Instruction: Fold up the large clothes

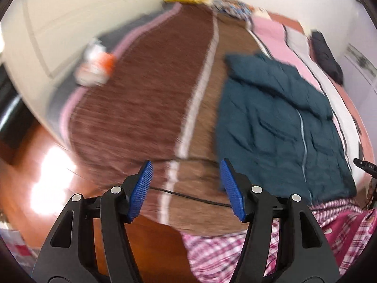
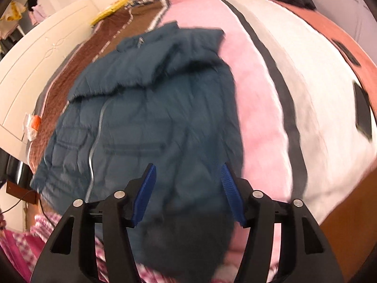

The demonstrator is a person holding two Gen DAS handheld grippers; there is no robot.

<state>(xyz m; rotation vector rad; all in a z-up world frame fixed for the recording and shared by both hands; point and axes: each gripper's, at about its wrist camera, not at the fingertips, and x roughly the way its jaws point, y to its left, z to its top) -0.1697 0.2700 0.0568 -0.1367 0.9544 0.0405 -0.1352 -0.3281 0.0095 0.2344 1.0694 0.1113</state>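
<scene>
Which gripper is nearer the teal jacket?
Right. The right gripper hovers open directly over the teal jacket, near its hem. The left gripper, also open, is off to the jacket's left, over the brown bedspread.

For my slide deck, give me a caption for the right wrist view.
Open right gripper above a teal puffer jacket laid zipped on a bed with a pink blanket.

A home bedroom is showing here: a bed [image 1: 132,108] is lying under brown and pink blankets [image 2: 256,122], a white panelled door [image 1: 70,18] is standing beside it, over wooden flooring [image 1: 28,179].
</scene>
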